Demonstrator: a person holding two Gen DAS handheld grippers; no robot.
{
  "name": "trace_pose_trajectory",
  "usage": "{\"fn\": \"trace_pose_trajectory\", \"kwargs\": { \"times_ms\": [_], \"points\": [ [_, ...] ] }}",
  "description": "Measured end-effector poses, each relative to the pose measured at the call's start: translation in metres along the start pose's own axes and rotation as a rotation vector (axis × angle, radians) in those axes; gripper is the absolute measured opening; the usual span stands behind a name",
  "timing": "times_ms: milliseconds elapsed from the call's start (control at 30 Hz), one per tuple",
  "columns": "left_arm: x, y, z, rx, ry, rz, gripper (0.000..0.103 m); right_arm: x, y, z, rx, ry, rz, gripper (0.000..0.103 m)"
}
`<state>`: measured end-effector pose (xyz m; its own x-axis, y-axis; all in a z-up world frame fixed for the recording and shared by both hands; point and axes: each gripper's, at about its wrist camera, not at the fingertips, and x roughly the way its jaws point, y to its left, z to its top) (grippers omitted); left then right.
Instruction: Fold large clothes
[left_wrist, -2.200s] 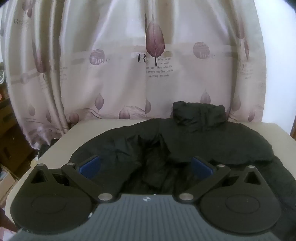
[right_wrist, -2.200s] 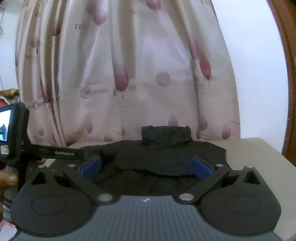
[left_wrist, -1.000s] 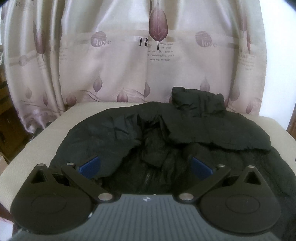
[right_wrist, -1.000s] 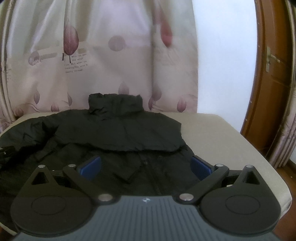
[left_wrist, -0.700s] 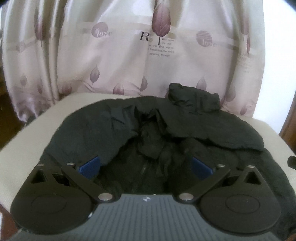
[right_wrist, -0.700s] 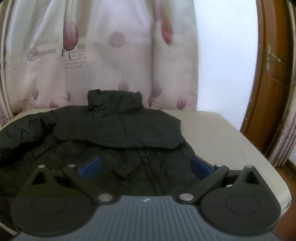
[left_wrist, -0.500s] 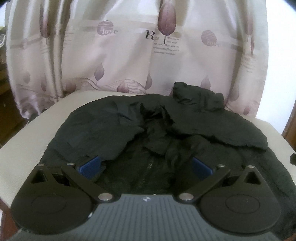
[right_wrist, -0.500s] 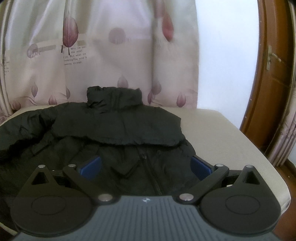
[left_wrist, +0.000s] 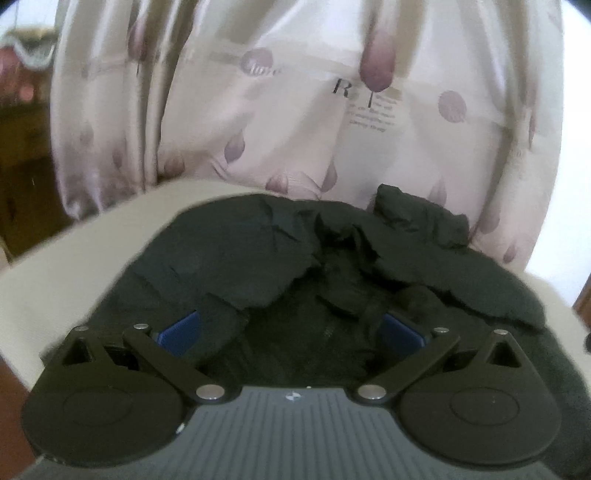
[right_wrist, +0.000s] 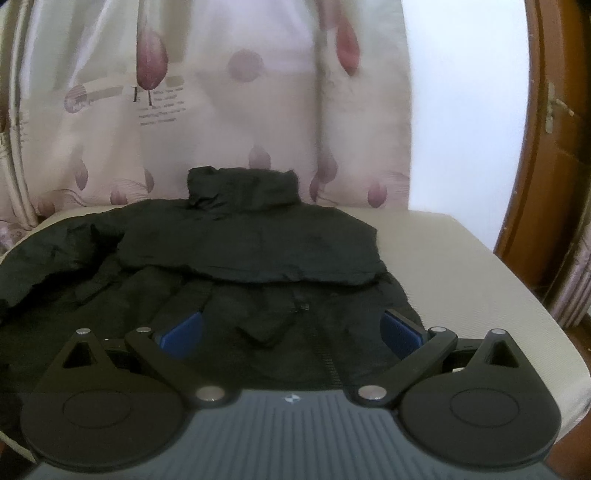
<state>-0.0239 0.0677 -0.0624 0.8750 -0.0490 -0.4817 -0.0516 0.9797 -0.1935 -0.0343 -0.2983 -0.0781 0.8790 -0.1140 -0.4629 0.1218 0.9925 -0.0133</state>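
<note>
Left gripper (left_wrist: 290, 332) fingers spread wide, empty; right gripper (right_wrist: 291, 332) likewise.

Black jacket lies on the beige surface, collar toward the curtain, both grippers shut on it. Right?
Not quite. Both the left gripper and the right gripper are open above the black jacket, as both wrist views show. It does lie on the beige surface, collar toward the curtain.
</note>
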Motion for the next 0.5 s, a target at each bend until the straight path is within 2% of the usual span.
{"fn": "trace_pose_trajectory", "kwargs": {
  "times_ms": [167,367,500],
  "points": [
    [0.005,0.024,-0.003,-0.176,0.016,0.02,0.101,-0.001,0.003,0.001,-0.012,-0.001,0.013,0.103],
    [0.018,0.06,-0.001,-0.349,0.048,0.058,0.089,0.004,0.004,-0.001,-0.007,0.014,0.035,0.103],
    [0.024,0.083,-0.001,-0.468,0.078,0.051,0.089,0.007,0.007,-0.002,-0.006,0.021,0.046,0.103]
  ]
}}
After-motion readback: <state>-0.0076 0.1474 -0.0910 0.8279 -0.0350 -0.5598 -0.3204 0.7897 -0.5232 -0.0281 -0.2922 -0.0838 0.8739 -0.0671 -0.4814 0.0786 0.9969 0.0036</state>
